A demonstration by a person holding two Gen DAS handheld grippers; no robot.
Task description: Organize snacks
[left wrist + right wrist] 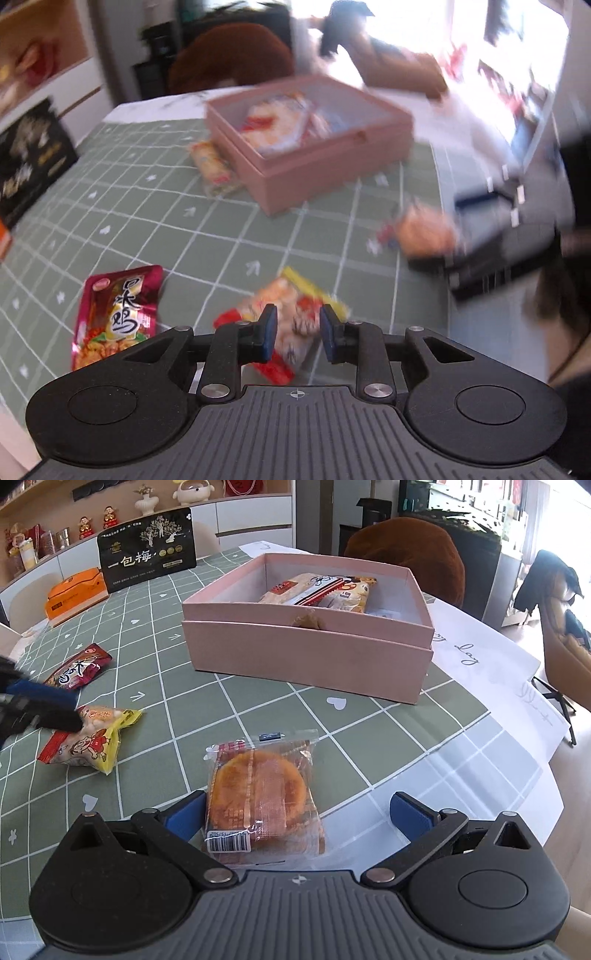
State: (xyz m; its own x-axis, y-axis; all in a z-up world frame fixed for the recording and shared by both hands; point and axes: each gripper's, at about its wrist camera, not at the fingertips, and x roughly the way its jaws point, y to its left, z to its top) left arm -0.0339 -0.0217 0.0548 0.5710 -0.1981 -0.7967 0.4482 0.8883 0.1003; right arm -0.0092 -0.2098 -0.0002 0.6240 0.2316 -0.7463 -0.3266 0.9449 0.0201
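A pink box (306,657) stands on the green checked tablecloth and holds several snack packets (325,590); it also shows in the left wrist view (325,162). My left gripper (298,334) is open, its pads either side of a yellow and red snack bag (291,325), which also shows in the right wrist view (88,742). My right gripper (306,812) is wide open around a clear-wrapped orange pastry (262,794) lying on the cloth. A dark red packet (118,317) lies left of the left gripper. Another packet (214,166) leans beside the box.
A black bag (147,550) and an orange box (74,594) stand at the far side of the table. White paper sheets (491,672) lie right of the pink box. A brown chair (410,554) stands behind the table. The table edge runs near right.
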